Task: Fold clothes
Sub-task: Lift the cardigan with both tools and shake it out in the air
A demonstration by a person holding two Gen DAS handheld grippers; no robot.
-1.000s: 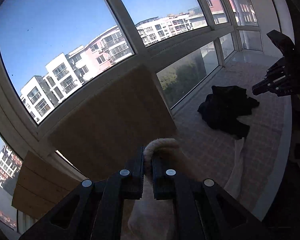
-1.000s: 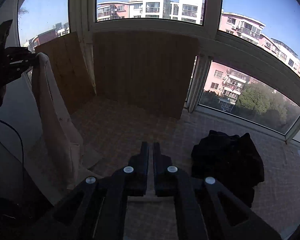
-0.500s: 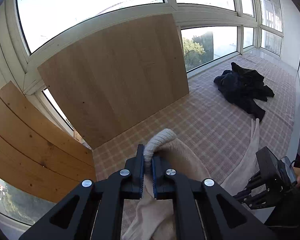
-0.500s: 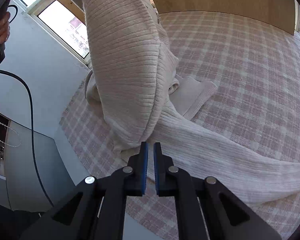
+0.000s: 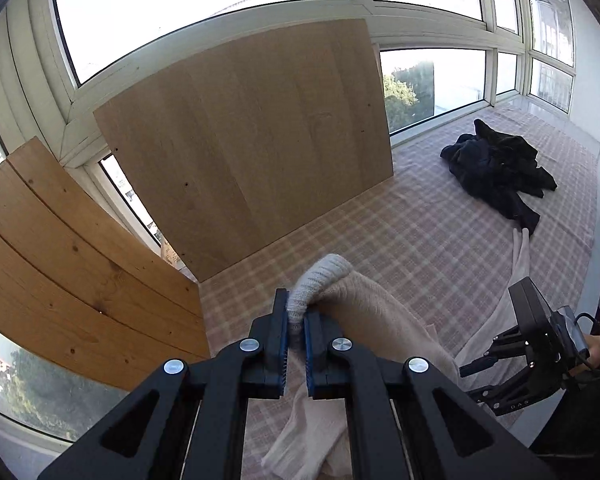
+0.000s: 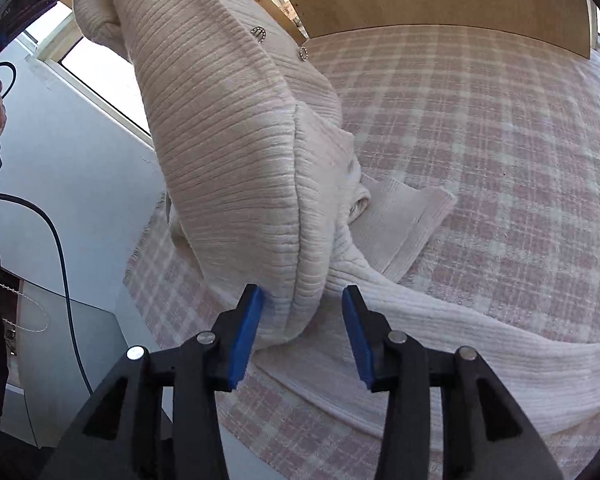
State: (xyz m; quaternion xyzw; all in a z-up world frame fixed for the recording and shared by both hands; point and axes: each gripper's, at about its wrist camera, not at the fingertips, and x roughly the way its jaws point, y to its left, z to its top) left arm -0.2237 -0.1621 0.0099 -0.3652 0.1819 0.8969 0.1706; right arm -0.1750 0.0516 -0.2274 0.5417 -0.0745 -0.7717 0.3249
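**Operator:** Cream ribbed knit cardigan (image 6: 236, 168) hangs from the left gripper (image 5: 296, 334), whose jaws are pinching a bunched edge of it. The lower part and one sleeve trail on the pink checked cloth (image 6: 500, 152).

**Supervisor:** What changed at the right gripper (image 6: 304, 316)?

**Operator:** Half a second ago its jaws were pressed nearly together, short of the fabric. They are now spread wide, one blue pad on each side of the hanging fold's lowest point. No contact is confirmed.

**Supervisor:** Meaning for the task?

**Operator:** Probably a second grasp is being prepared, so the garment can be stretched and laid flat. Folding proper has not begun. The dark garment (image 5: 496, 168) lies well apart, untouched.
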